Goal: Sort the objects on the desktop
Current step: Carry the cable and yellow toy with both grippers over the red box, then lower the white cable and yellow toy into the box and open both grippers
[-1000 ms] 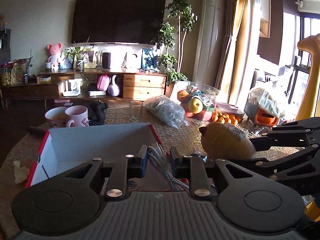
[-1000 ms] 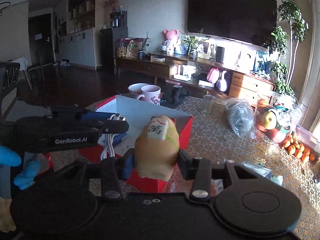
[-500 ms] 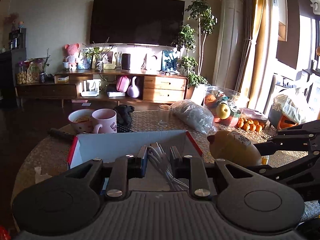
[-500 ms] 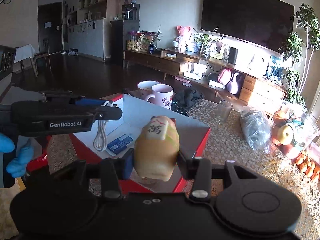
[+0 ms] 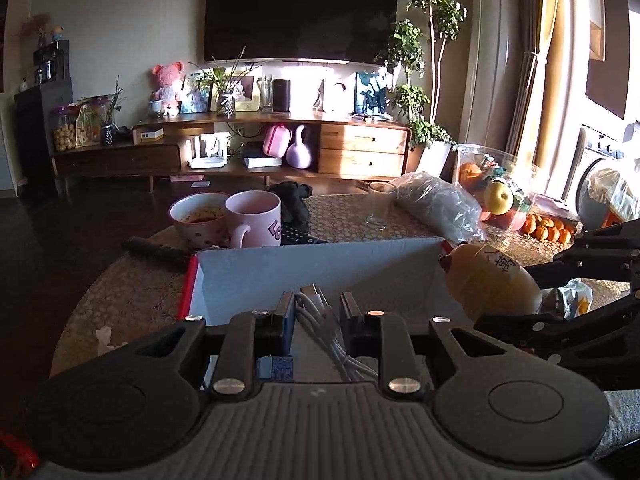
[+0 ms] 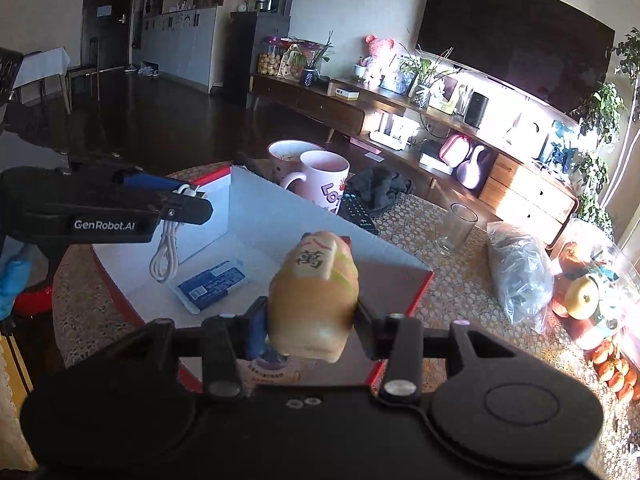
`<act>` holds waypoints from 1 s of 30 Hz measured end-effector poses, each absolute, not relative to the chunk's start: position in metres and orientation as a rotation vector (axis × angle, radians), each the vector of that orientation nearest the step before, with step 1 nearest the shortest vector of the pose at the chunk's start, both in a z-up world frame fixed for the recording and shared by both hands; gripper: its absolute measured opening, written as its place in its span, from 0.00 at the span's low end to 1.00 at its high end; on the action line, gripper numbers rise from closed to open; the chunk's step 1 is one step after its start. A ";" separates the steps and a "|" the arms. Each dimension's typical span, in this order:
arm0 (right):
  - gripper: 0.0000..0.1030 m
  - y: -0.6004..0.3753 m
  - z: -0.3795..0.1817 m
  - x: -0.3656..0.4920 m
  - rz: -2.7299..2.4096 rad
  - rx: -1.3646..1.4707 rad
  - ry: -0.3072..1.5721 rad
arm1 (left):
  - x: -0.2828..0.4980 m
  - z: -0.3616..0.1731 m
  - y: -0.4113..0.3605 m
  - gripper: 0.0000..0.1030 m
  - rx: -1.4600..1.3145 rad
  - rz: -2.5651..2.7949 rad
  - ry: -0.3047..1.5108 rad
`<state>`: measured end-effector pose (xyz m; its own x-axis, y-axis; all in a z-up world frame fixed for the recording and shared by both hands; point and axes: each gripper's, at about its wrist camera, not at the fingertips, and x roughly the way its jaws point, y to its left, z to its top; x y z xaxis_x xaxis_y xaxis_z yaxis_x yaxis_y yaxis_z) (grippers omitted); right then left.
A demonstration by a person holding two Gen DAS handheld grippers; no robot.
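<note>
Both grippers have come forward over the open box [image 6: 256, 216] since a second ago, so the box's white inside now fills more of each view and the blue packet [image 6: 212, 282] on its floor shows plainly. In the left wrist view, the left gripper [image 5: 316, 316] has its fingers drawn in narrow on a coiled white cable [image 5: 320, 320], which hangs down from between the pads above the box. In the right wrist view, the right gripper [image 6: 312, 316] has its fingers partly spread and pressed against the sides of a yellow-brown toy cat [image 6: 316, 292] with a character printed on its top; the toy sits over the near right part of the box, by its red rim. Behind the box on the table [image 6: 452, 280] stand a pink mug [image 6: 320, 178] and a bowl [image 6: 286, 152], touching each other, with a clear glass [image 6: 456, 232] and a grey bag [image 6: 520, 276] further right.
</note>
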<state>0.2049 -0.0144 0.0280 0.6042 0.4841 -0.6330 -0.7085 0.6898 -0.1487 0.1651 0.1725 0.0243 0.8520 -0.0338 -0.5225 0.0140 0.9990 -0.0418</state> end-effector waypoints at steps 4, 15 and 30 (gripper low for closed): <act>0.43 -0.005 0.022 0.215 0.716 -0.418 0.615 | 0.178 0.018 0.181 0.22 -0.035 -0.014 0.581; 0.43 0.026 -0.003 0.253 0.686 -0.422 0.741 | 0.227 -0.004 0.179 0.22 -0.013 -0.045 0.707; 0.43 0.053 -0.038 0.280 0.644 -0.472 0.894 | 0.277 -0.039 0.167 0.22 0.055 -0.079 0.964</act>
